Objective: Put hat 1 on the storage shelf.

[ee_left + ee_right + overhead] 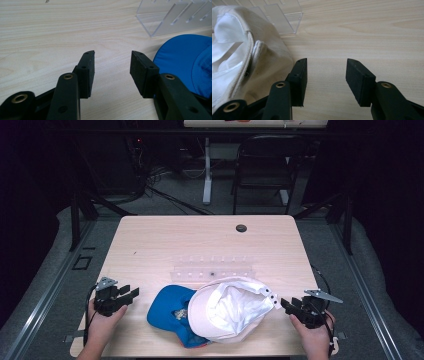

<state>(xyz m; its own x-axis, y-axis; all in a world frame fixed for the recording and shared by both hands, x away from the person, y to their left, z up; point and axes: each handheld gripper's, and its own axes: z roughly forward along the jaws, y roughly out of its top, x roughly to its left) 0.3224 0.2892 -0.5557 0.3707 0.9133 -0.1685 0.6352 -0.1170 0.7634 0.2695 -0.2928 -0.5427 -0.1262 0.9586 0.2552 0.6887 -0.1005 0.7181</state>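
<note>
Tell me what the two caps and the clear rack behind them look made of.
White cap: woven cotton-like cloth, matte, stitched seams, soft folds. Blue cap: smooth synthetic-looking fabric, faint sheen, mesh-like panel. Clear rack: transparent rigid plastic, probably acrylic, with glossy edges.

My wooden table (pixel 165 240) sits on grey floor (pixel 40 270). A black chair (pixel 263 162) stands behind, where it's dark.

blue cap (pixel 167 307) half under white cap (pixel 230 310), brim cut off
</note>
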